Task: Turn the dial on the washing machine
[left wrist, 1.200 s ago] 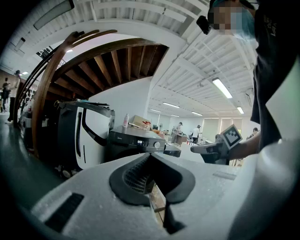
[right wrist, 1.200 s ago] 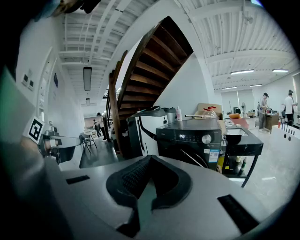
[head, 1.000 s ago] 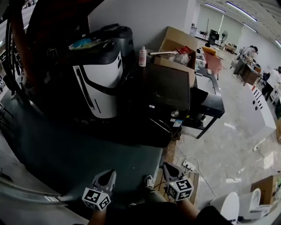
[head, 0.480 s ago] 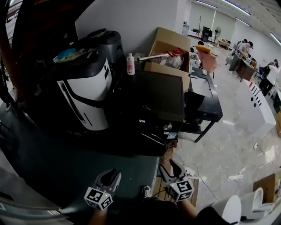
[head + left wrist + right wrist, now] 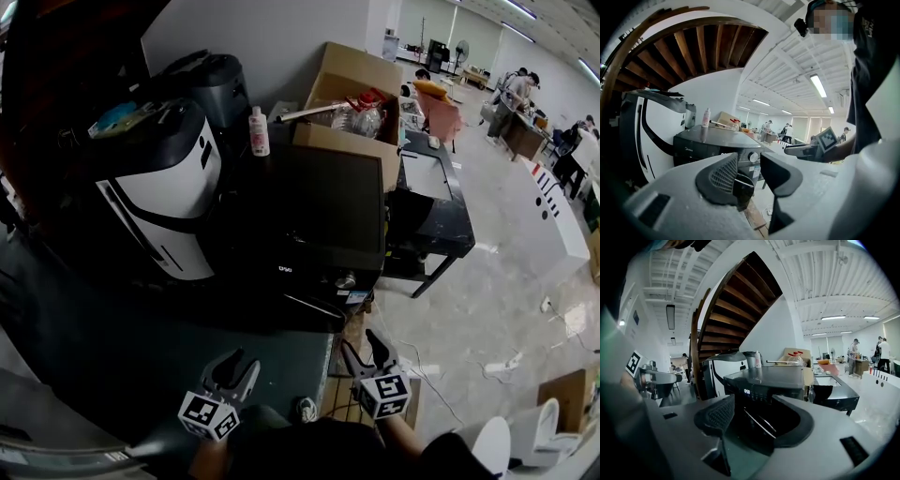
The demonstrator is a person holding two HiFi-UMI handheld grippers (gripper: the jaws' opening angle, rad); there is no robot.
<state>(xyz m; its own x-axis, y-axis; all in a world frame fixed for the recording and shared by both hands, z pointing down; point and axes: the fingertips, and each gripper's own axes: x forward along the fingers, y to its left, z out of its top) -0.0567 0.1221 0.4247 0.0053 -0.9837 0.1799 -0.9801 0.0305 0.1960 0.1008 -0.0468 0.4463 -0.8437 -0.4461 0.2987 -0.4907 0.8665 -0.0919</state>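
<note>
while closing on the target, listed left to right.
white appliance (image 5: 164, 202): left of the machine, untouched.
left gripper (image 5: 240, 364): fingers just opened wide, nothing between them; dial sighted through the gap.
washing machine (image 5: 328, 206): black, top-loading, nearer and larger in the head view than a second ago.
dial (image 5: 348, 279): silver knob at the right end of the front panel, well apart from both grippers.
right gripper (image 5: 362, 345): fingers just parted to a middling gap, empty, aimed at the panel.
judgement: approach under way, fingers readied; reach to the dial and the turn not yet made.
</note>
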